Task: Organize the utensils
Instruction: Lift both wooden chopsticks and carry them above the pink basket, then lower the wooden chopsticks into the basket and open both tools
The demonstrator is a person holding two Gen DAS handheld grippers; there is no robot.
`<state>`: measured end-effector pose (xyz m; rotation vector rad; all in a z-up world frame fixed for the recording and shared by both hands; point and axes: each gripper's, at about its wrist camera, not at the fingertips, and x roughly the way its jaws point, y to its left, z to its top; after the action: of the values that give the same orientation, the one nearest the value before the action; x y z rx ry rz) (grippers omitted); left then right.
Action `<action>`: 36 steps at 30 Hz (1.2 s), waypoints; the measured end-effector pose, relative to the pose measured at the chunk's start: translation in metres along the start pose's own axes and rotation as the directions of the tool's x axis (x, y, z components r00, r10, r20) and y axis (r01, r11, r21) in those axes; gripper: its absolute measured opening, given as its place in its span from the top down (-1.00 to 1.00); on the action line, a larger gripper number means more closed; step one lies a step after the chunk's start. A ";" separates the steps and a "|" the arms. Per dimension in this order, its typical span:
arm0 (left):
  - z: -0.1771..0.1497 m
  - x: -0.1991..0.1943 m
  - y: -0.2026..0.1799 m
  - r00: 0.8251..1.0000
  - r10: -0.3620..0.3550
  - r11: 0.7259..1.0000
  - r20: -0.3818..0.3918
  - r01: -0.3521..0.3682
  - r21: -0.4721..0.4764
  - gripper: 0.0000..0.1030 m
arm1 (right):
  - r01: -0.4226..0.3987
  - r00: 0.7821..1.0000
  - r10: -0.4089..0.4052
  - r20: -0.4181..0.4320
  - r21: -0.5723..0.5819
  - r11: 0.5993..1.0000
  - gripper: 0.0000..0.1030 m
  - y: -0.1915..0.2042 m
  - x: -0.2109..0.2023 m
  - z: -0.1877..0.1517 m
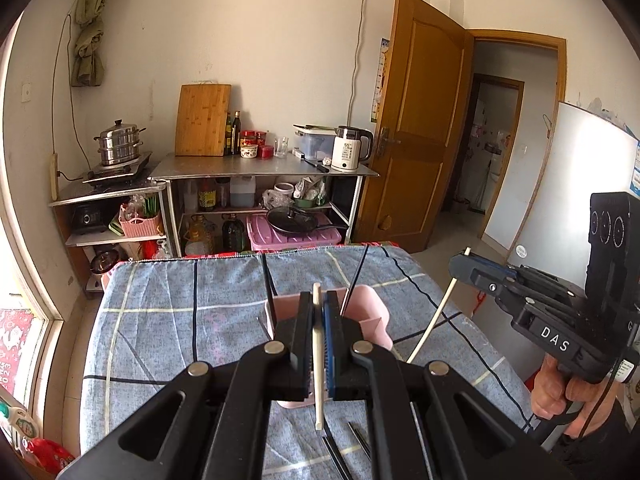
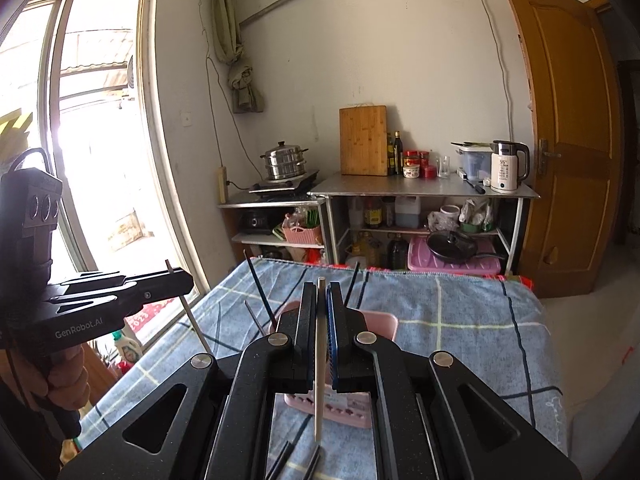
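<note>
Gripping white chopstick (image 1: 318,344) each: left fingers (image 1: 319,304), right fingers (image 2: 321,300); pink holder (image 1: 370,312) holds black chopsticks (image 1: 267,284).

The right tool (image 2: 321,300) clamps a pale chopstick (image 2: 319,360) above the pink holder (image 2: 384,322) on the checked cloth (image 2: 460,320).

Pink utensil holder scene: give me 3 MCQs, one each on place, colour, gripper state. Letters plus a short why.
1. Where does the pink utensil holder stand?
A. on the metal shelf
B. on the blue checked cloth
C. on the floor

2. What colour is the chopstick held by the left gripper?
A. cream white
B. red
C. green

3. What state is the right gripper in?
A. wide open
B. shut on nothing
C. shut on a pale chopstick

Answers:
1 B, the holder sits on the checked cloth in both wrist views.
2 A, a pale cream stick shows between its fingers.
3 C, its fingers clamp the thin stick.
</note>
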<state>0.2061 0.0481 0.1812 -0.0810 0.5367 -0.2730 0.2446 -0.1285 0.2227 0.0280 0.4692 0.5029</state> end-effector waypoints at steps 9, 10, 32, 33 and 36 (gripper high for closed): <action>0.033 0.023 0.012 0.999 -0.008 1.000 0.041 0.008 -0.010 0.90 | -0.016 0.999 0.016 0.049 -0.003 1.000 0.91 0.001 0.029 0.025; 0.034 0.026 0.013 0.999 -0.007 1.000 0.043 0.007 -0.010 0.90 | -0.017 0.998 0.017 0.053 -0.004 1.000 0.91 0.002 0.030 0.026; -0.009 0.082 0.041 0.998 -0.022 0.997 -0.059 0.018 -0.069 0.89 | -0.033 0.997 0.034 -0.069 0.022 0.999 0.90 -0.007 0.086 -0.017; -0.012 0.083 0.041 0.998 -0.019 0.997 -0.061 0.015 -0.070 0.89 | -0.035 0.996 0.037 -0.079 0.025 0.999 0.90 -0.008 0.087 -0.019; -0.016 0.081 0.043 0.998 -0.012 0.997 -0.061 0.007 -0.075 0.85 | -0.035 0.994 0.037 -0.100 0.027 0.999 0.90 -0.009 0.089 -0.021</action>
<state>0.2747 0.0672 0.1215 -0.1484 0.6082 -0.2653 0.3087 -0.0966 0.1645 0.0356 0.5745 0.5357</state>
